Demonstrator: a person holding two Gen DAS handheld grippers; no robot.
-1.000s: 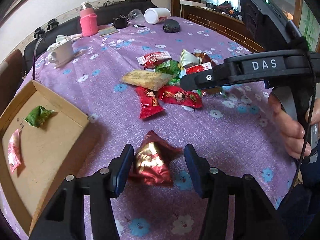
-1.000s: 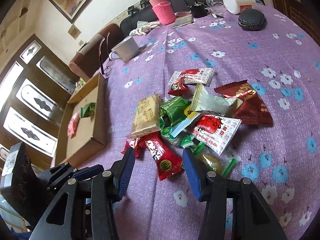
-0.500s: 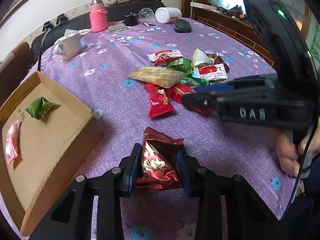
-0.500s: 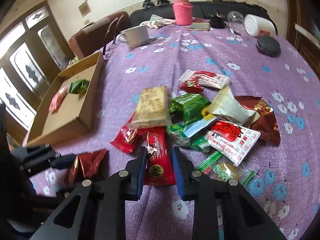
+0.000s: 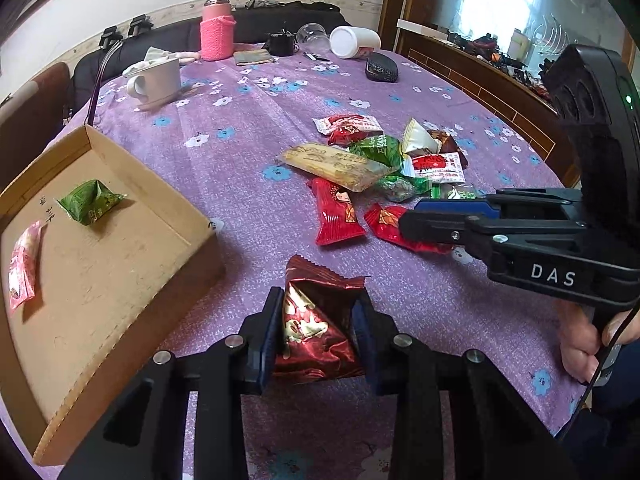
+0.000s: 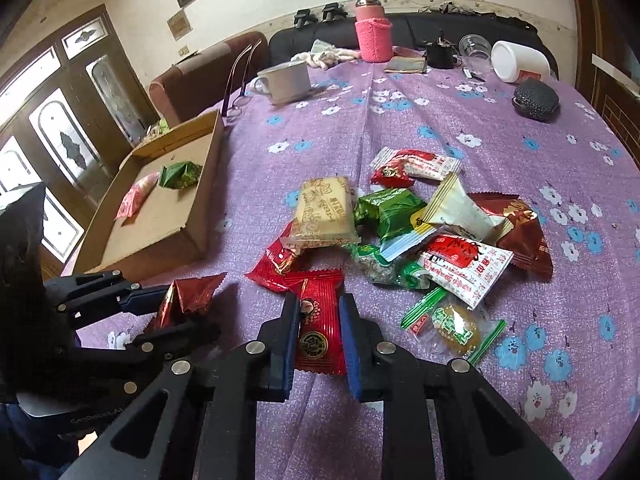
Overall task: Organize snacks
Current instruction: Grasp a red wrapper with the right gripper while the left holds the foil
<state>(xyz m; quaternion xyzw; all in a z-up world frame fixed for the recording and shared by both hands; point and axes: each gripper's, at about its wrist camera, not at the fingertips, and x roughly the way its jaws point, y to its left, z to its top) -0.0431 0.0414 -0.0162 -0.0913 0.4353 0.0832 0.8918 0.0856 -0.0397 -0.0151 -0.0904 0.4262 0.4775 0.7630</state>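
Note:
My left gripper [image 5: 318,322] is shut on a dark red foil snack [image 5: 316,328], held just above the purple tablecloth; it also shows in the right wrist view [image 6: 186,298]. My right gripper [image 6: 319,320] is shut on a red flat candy packet [image 6: 320,320] at the near edge of the snack pile [image 6: 404,224]. The right gripper also shows in the left wrist view [image 5: 416,220] over a red packet [image 5: 390,220]. A cardboard box [image 5: 120,264] at the left holds a green snack [image 5: 90,202] and a pink packet [image 5: 24,264].
A white mug [image 5: 158,82], a pink bottle [image 5: 217,30], a white jar [image 5: 354,42], a clear cup [image 5: 312,34] and a black pouch [image 5: 382,68] stand at the far side of the table. A brown chair [image 6: 208,76] stands behind the box.
Both grippers closed from open: the left onto the dark red foil snack, the right onto the red candy packet. The left has lifted its snack slightly.

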